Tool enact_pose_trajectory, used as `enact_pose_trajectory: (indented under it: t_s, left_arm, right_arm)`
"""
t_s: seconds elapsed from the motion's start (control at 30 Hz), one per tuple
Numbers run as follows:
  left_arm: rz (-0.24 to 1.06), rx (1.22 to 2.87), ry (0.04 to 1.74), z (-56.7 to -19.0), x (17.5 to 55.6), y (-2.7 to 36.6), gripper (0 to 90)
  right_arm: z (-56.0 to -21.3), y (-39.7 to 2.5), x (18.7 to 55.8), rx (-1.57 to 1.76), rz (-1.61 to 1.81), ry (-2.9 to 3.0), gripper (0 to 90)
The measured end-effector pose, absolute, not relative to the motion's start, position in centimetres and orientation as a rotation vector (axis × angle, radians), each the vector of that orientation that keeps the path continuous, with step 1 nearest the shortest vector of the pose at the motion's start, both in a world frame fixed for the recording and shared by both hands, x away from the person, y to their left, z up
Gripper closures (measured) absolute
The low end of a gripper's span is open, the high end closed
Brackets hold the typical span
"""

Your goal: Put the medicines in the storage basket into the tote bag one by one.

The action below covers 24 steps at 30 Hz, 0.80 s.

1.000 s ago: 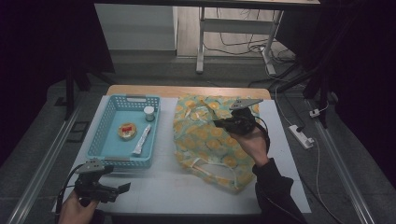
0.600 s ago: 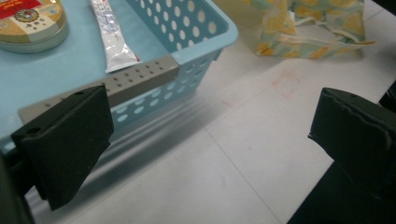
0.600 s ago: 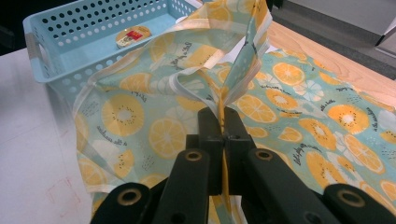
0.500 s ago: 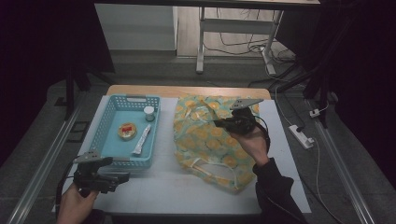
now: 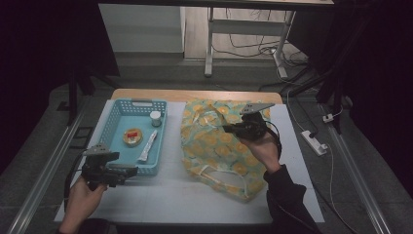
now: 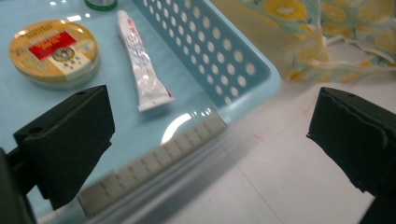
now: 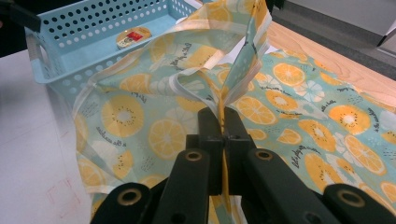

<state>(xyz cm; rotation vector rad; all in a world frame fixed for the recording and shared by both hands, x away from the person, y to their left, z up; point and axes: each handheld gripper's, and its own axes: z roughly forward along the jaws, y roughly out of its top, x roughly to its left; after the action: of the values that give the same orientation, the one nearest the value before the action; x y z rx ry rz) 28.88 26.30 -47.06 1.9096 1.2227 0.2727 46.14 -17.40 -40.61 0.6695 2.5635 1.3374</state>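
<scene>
Right gripper (image 7: pixel 223 125) clamped tight on a raised fold of the fruit-print cloth bag (image 7: pixel 299 116), jaws closed with only the thin fabric between them; fold pulled up above the rest of the bag, which lies spread over the right half of the white surface (image 5: pixel 160 192). In the high view, same gripper (image 5: pixel 230 128) over the bag (image 5: pixel 221 146), held by the right hand (image 5: pixel 260 148).

Left gripper (image 6: pixel 210 140) spread wide, holding nothing, poised over the near right corner of the blue basket (image 6: pixel 224 56); in the high view, low at the near left of the surface (image 5: pixel 127 170), just by the basket (image 5: pixel 114 122).

Bag's inside hidden by its own folds; contents impossible to tell. Top of a small jar (image 6: pixel 100 3) cut off at the frame edge.

In the basket: a round yellow tin (image 6: pixel 53 49) with a red label, a white tube (image 6: pixel 140 65) beside it, the jar beyond. Basket's perforated wall between these things and the bag.
</scene>
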Motion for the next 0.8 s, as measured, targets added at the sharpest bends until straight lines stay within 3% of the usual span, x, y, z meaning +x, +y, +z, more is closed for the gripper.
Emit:
enact_pose_trajectory:
  t_s: [0.8]
  left_arm:
    - [0.258, 1.968, 1.324, -46.9, 35.6, 27.2, 0.0]
  right_arm:
    - [-40.3, -17.6, 46.0, 0.666, 1.354, 2.546, 90.0]
